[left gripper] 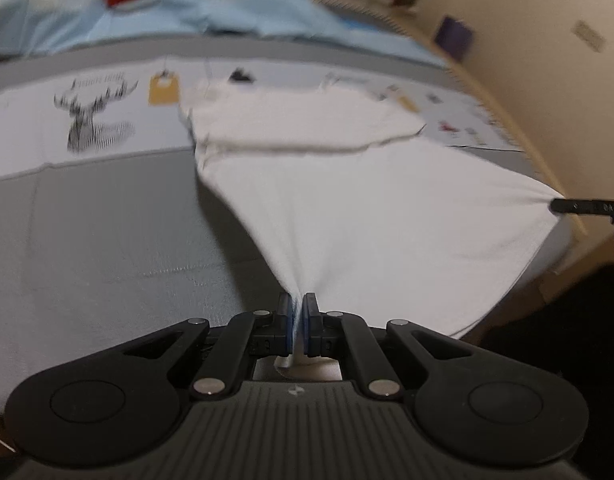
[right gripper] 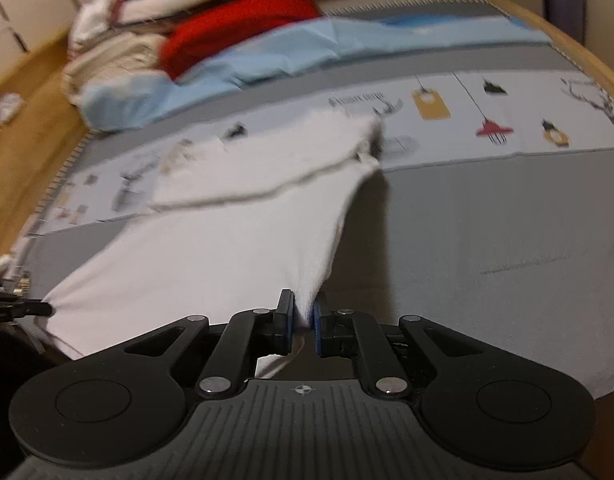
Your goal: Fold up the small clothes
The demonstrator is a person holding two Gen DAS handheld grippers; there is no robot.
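Left wrist view — left gripper (left gripper: 298, 312) clamped on white garment (left gripper: 367, 216) corner, right gripper (right gripper: 303, 318) pinching the other corner, cloth stretched over grey bedspread (left gripper: 107, 232), both frames blurred.

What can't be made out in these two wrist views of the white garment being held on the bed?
- White cotton garment: its type and far hem, motion-blurred in both views.
- Corner pinched in the left tool: hidden between the pads, left wrist view.
- Right tool: same, right wrist view.
- Pile of folded clothes with a red item: blurred, cut off by the top edge.
- Printed lettering on the bedsheet: too small and blurred.
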